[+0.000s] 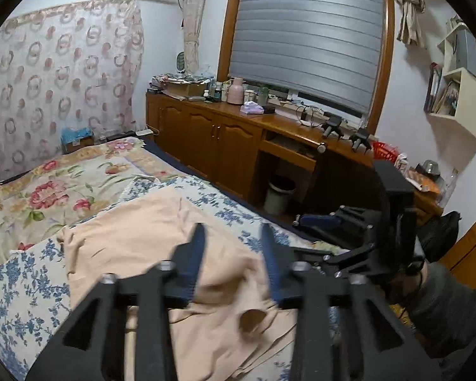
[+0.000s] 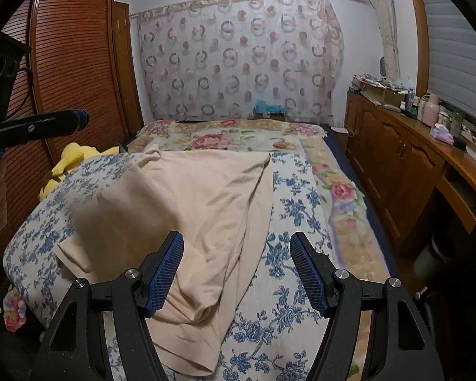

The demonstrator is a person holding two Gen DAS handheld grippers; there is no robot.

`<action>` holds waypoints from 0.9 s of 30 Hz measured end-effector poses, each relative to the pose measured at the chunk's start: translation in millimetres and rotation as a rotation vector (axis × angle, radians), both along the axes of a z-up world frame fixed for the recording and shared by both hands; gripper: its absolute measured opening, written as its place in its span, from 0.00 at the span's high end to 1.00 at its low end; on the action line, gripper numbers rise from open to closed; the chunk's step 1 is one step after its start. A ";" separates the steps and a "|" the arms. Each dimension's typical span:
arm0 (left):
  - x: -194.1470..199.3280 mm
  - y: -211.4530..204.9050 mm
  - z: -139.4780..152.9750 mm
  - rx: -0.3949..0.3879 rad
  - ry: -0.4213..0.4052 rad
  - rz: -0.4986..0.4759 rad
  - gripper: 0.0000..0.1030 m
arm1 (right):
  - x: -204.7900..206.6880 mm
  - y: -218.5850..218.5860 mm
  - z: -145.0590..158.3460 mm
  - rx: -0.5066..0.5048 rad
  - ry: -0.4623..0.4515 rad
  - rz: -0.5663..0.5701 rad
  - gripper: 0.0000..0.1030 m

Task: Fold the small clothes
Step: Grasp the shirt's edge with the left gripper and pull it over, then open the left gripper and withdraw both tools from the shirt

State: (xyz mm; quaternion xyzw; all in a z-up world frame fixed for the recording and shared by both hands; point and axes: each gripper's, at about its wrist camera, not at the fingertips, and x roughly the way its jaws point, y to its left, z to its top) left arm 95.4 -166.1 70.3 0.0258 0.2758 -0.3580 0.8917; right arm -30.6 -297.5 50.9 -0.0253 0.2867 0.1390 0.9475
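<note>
In your left wrist view, the left tongs [image 1: 233, 238] are at the lower middle with the fingers apart, holding nothing, above the cloth [image 1: 136, 238]. This beige cloth lies crumpled on the bed [image 1: 22, 292], in the middle of the frame. In your right wrist view, the cloth [image 2: 206, 197] spreads over the centre, and the right tongs [image 2: 236, 247] stand wide apart at the lower middle, above its right edge.

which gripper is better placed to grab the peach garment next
Left, probably. The left gripper is open with the peach garment bunched between its fingers. The right gripper is open too, but mostly over the blue floral cover, at the garment's edge.
</note>
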 end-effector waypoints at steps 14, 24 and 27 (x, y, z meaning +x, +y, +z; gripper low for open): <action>10.4 99.8 -43.8 0.073 0.003 0.339 0.35 | 37.9 10.4 1.0 -0.011 0.036 0.071 0.30; 1.3 155.1 -73.9 0.107 0.036 0.505 0.35 | 57.2 47.1 4.1 -0.051 0.035 0.156 0.30; -3.0 166.1 -79.0 0.098 0.046 0.536 0.35 | 63.9 59.3 6.1 -0.064 0.033 0.185 0.30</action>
